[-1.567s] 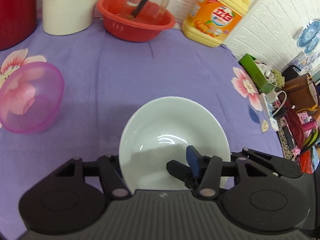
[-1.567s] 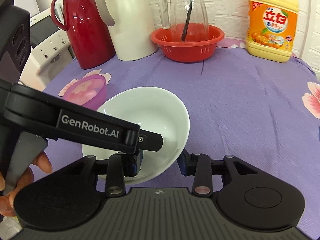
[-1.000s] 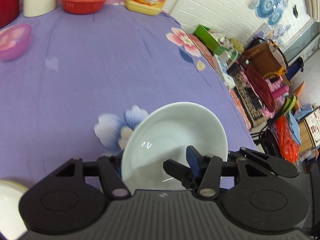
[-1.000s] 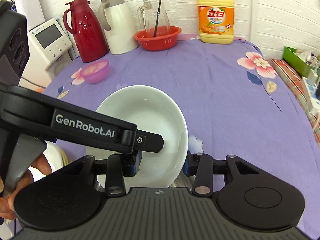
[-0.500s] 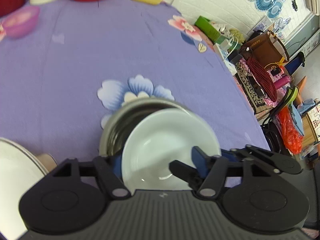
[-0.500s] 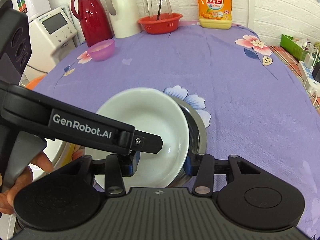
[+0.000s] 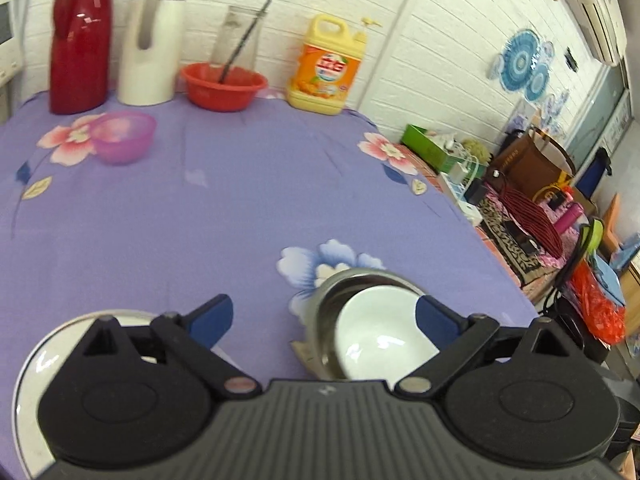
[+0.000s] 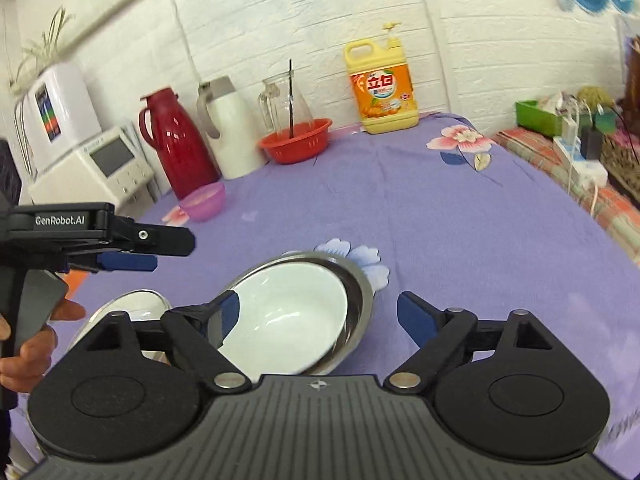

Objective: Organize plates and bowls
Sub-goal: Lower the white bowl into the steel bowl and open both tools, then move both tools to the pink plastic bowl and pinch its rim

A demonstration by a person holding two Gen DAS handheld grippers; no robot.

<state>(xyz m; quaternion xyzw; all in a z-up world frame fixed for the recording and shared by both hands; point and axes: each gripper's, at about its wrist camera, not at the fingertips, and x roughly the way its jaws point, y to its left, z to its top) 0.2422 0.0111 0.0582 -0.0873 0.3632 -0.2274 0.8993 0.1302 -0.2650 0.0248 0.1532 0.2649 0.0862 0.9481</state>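
A white bowl (image 7: 380, 336) (image 8: 288, 320) sits nested inside a steel bowl (image 7: 332, 292) (image 8: 356, 280) on the purple cloth near the table's front edge. My left gripper (image 7: 324, 320) is open and empty, raised above and left of the bowls; it also shows in the right wrist view (image 8: 132, 260). My right gripper (image 8: 320, 316) is open and empty, just above the bowls. A white plate (image 7: 40, 360) (image 8: 132, 304) lies to the left of the bowls. A small pink bowl (image 7: 124, 136) (image 8: 202, 202) stands far back left.
At the back stand a red thermos (image 8: 176, 148), a white jug (image 8: 228, 132), a red basin (image 8: 296, 146) holding a glass pitcher, and a yellow detergent bottle (image 8: 380, 88). The table's right edge (image 7: 496, 256) drops to clutter on the floor.
Both grippers let go of the white bowl, leaving it inside the steel bowl. Both opened, lifted and pulled back; the left one moved off to the left.
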